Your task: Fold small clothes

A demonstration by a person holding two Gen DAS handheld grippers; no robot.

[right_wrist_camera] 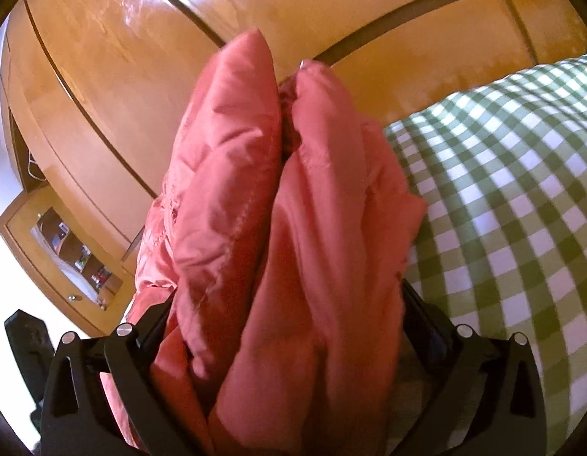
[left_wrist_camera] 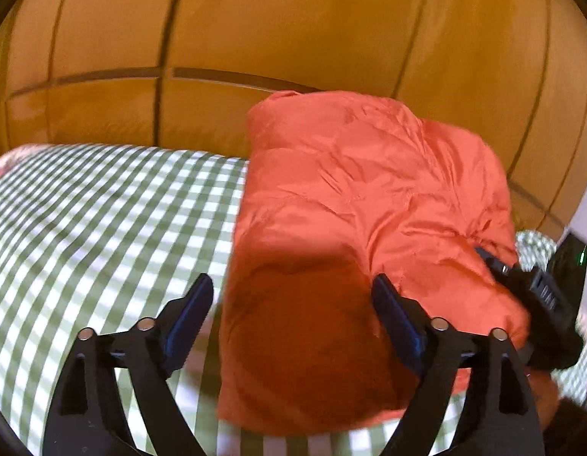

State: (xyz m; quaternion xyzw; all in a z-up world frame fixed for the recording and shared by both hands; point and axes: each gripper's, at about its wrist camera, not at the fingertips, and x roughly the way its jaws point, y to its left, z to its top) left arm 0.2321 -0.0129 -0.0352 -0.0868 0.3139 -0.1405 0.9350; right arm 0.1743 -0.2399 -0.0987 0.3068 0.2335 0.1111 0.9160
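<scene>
A green-and-white checked bed (left_wrist_camera: 84,228) runs up to a tall wooden wardrobe (left_wrist_camera: 293,30), and at the bed's far edge, toward its right-hand corner, a puffy orange jacket (left_wrist_camera: 350,197) sits folded into a thick bundle. The right gripper (right_wrist_camera: 286,326) has its fingers clamped around several bunched layers of the padded fabric, holding the bundle's right end. The left gripper (left_wrist_camera: 293,304) hovers over the near part of the jacket with fingers spread wide, holding nothing. The slick, springy quilting looks likely to slide out of so fat a pinch, or puff open once let go, and a pull could drag the bundle off the bed's edge.
</scene>
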